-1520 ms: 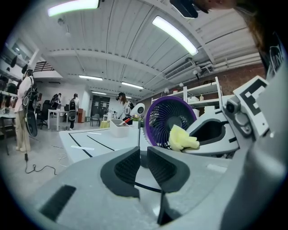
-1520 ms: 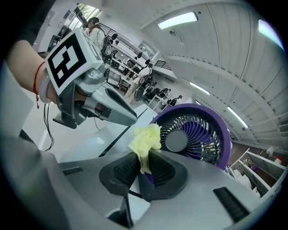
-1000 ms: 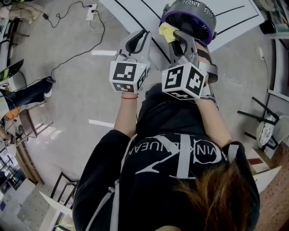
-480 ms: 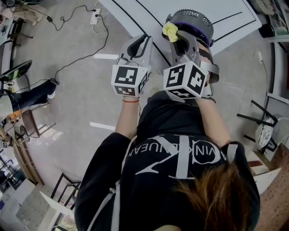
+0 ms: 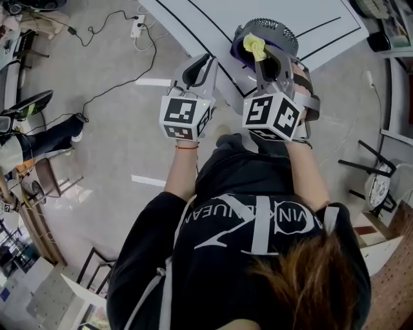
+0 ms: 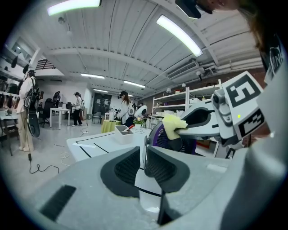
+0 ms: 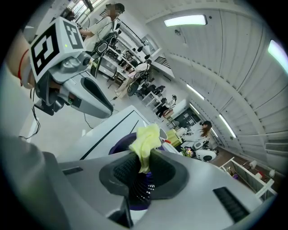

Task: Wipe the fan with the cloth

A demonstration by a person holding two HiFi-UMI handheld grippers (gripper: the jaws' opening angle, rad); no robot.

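Right claw (image 5: 263, 57) pinches the cloth (image 7: 146, 140), soft and floppy, best held bunched, over the fan (image 5: 276, 28); its grille looks light, delicate. Left claw (image 6: 144, 157) closed, empty.

A white table (image 5: 193, 19) marked with black lines fills the upper middle of the head view. A purple-and-grey fan (image 5: 268, 35) stands on it near its lower edge, and a small white tray (image 6: 122, 133) sits farther back. On the grey floor (image 5: 110, 135) at left lie a black cable (image 5: 119, 82), a white power strip (image 5: 136, 24) and two white tape strips (image 5: 153, 82).
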